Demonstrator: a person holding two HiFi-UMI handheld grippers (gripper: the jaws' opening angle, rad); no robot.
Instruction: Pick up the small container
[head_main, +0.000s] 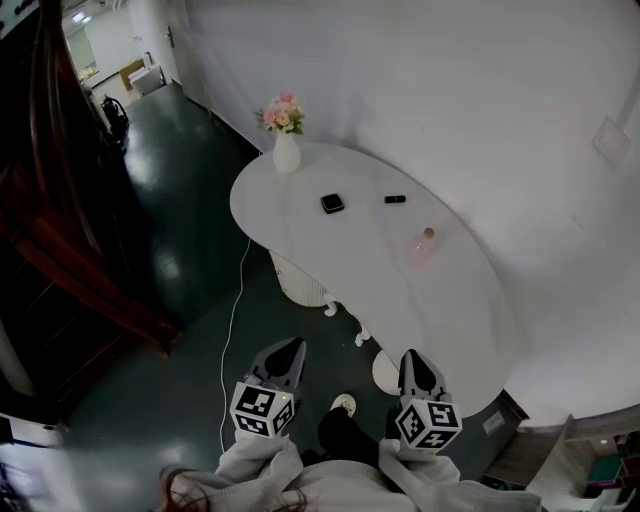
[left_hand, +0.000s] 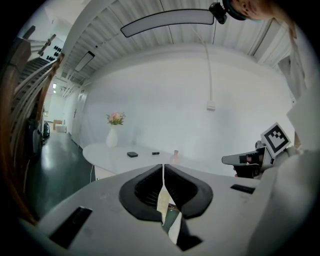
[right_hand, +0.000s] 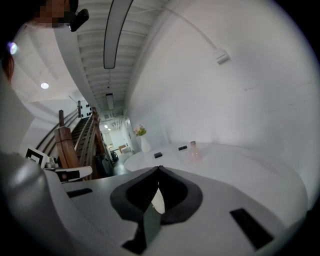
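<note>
A small black square container lies on the white oval table, far ahead of both grippers; it also shows as a small dark container in the left gripper view and a distant dark container in the right gripper view. My left gripper hangs over the dark floor short of the table's near end, jaws shut and empty, its tips touching. My right gripper is level with it near the table's front edge, also shut on nothing.
A white vase with pink flowers stands at the table's far end. A small black flat object and a pale pink bottle sit right of the container. A white cable runs down the floor; a wooden staircase rises at left.
</note>
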